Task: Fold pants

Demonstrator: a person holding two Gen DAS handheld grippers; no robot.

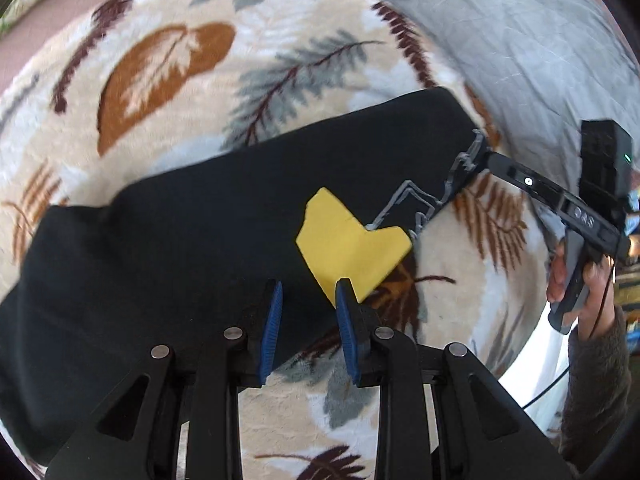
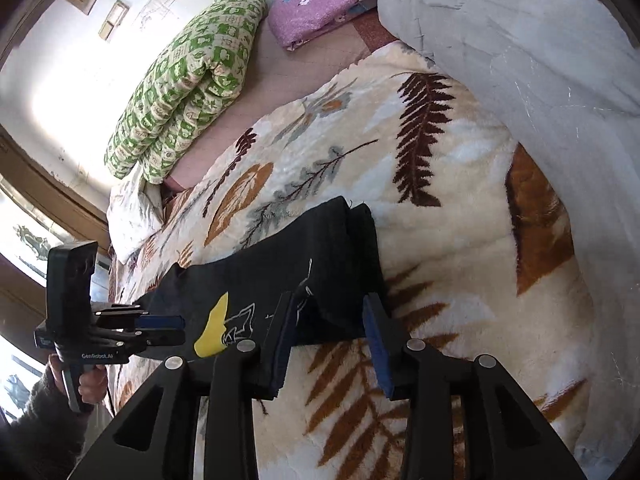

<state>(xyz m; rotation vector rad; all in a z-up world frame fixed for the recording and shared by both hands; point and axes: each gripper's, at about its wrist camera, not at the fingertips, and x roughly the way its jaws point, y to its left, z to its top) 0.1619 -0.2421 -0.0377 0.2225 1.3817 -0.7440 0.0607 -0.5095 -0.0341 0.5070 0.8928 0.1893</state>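
Note:
Black pants with a yellow patch and grey line print lie folded along their length on a leaf-patterned blanket. My left gripper is open at the pants' near edge, beside the yellow patch. My right gripper is open over the pants' end corner. In the left wrist view the right gripper touches that far corner. In the right wrist view the left gripper sits at the pants' edge near the yellow patch.
A grey quilt lies along the right of the bed. A green patterned rolled quilt and a purple folded blanket lie at the far end. A window is at the left.

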